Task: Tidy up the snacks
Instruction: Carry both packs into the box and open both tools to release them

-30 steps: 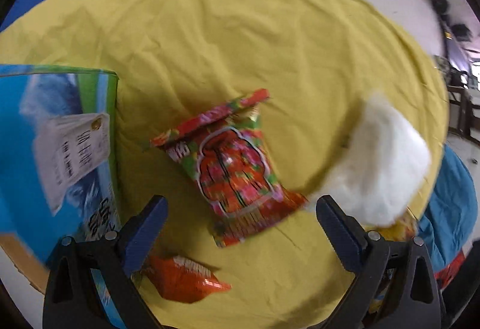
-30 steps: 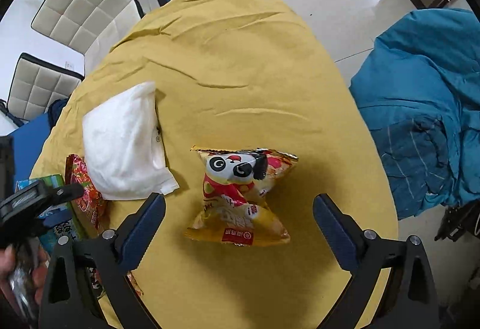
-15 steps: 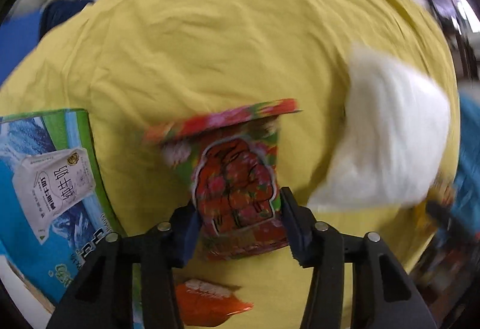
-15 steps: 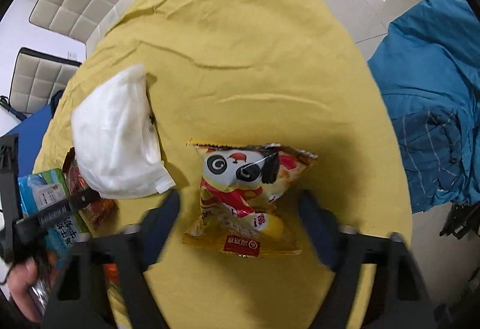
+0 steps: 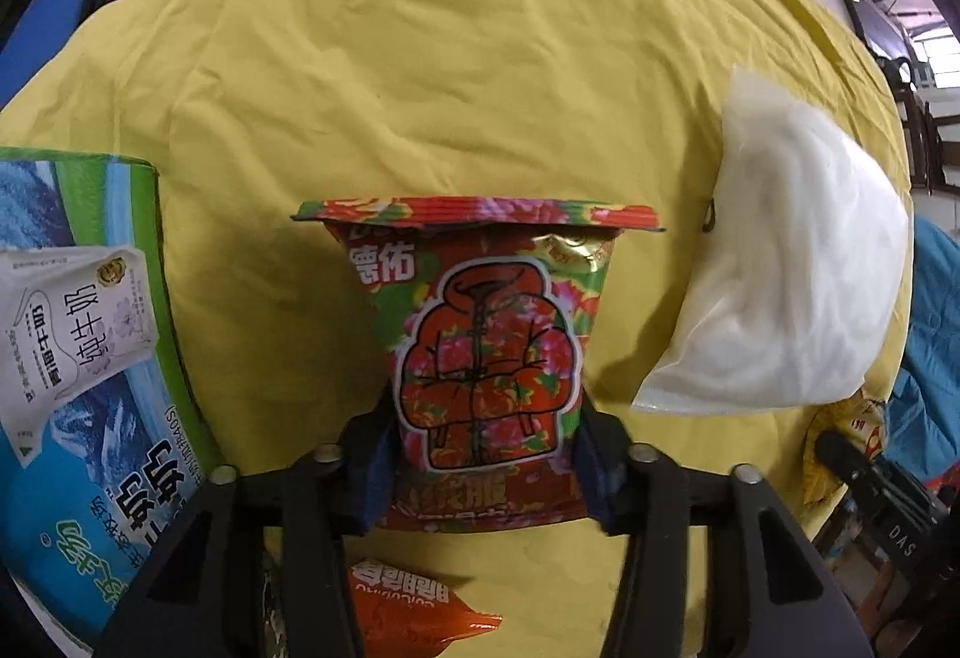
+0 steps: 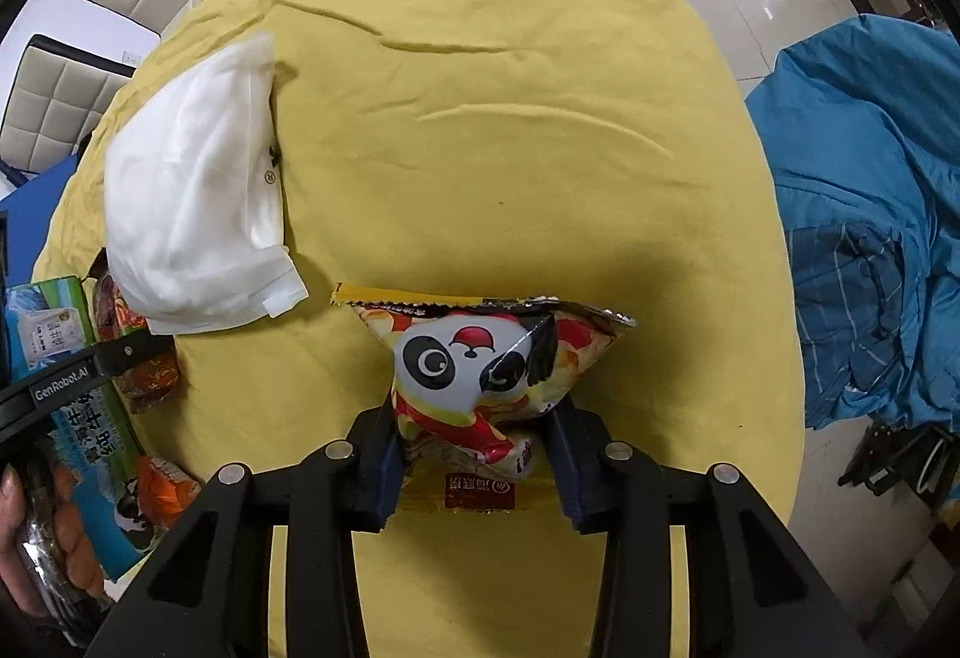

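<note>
The left gripper is pinching the red bag and the right gripper the panda bag, both seemingly resting on the table near its front edge.

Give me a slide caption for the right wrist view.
Right gripper clamps the panda snack bag on the yellow tablecloth, beside a white pouch.

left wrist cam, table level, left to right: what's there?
blue-green milk carton box → red floral snack bag, clamped in the left gripper → white pouch → right gripper at the edge.
</note>
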